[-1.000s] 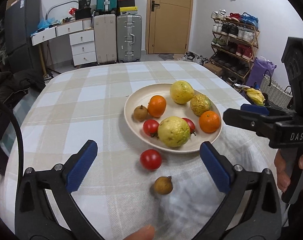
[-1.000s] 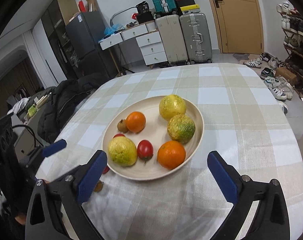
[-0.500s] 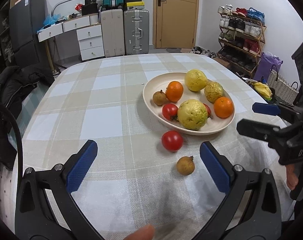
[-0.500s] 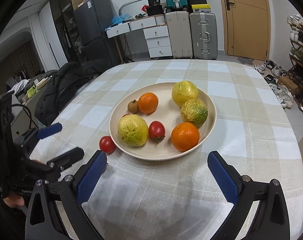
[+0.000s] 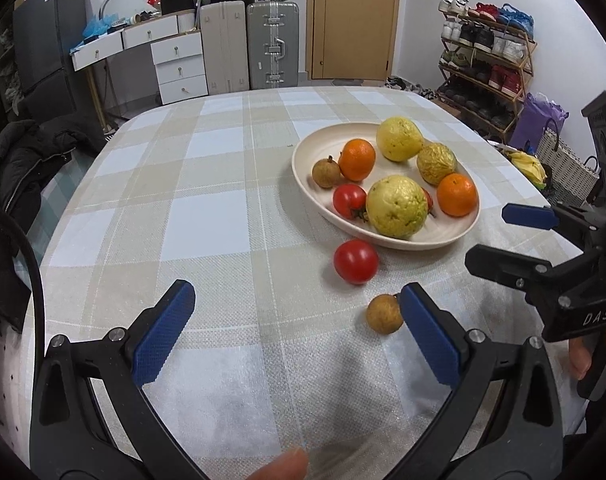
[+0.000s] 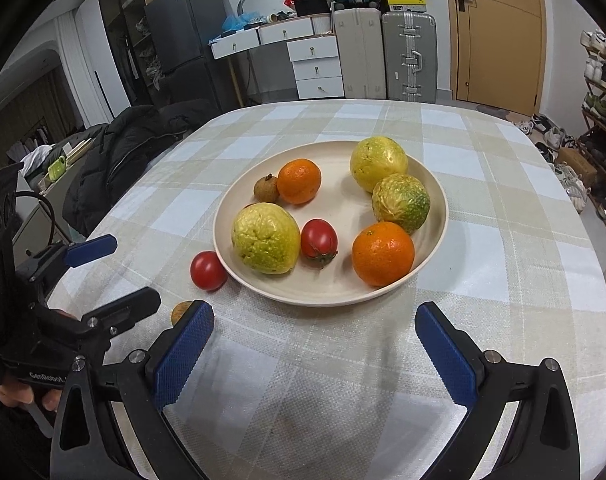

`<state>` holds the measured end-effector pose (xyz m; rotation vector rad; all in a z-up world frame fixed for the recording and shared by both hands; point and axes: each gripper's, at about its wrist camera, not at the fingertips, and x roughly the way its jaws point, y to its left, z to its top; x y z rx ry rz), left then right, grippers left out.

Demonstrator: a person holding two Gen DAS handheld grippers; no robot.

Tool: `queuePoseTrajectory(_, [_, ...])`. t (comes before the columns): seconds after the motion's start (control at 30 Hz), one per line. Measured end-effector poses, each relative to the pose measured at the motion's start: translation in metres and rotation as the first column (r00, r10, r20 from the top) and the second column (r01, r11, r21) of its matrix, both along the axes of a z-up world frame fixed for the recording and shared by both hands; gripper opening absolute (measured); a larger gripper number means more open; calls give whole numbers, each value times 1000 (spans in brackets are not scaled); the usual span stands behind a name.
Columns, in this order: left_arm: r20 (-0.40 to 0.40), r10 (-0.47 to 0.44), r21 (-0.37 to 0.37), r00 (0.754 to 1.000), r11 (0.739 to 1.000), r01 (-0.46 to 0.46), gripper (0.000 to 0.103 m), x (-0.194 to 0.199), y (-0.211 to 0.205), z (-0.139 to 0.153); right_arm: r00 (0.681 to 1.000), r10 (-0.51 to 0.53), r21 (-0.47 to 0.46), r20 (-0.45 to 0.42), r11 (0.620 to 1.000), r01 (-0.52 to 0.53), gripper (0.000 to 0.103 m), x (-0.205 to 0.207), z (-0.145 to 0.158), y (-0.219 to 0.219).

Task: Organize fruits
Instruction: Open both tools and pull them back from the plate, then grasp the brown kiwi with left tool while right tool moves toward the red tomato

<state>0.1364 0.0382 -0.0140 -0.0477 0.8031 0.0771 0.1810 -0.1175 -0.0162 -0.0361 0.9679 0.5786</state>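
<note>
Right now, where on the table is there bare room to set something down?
The cloth left of the plate is bare, as is the strip behind the plate. It is crowded in front of the plate, where a tomato and a small brown fruit lie near both open tongs.

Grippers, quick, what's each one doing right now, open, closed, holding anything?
Left gripper: jaws open, holding nothing, above the tablecloth near the small brown fruit.
Right gripper: jaws open, holding nothing, in front of the plate.

three tomatoes (image 5: 355, 267), two oranges (image 5: 357, 159), three guavas (image 5: 396, 207), two longans (image 5: 384, 314), one plate (image 5: 303, 148).
</note>
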Motion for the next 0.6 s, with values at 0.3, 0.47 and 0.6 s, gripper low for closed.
queuePoseTrajectory(0.3, [-82, -29, -26, 996, 999, 26, 102, 9, -15, -19, 1000, 2, -29, -4, 1000, -3, 103, 2, -5, 0])
queuePoseTrajectory(0.47, [-99, -43, -34, 994, 999, 40, 100, 12, -20, -26, 1000, 7, -34, -11, 999, -7, 103, 3, -6, 0])
queuePoseTrajectory(0.6, [-101, -82, -43, 992, 996, 78, 79, 13, -26, -26, 1000, 9, -34, -9, 999, -9, 103, 3, -7, 0])
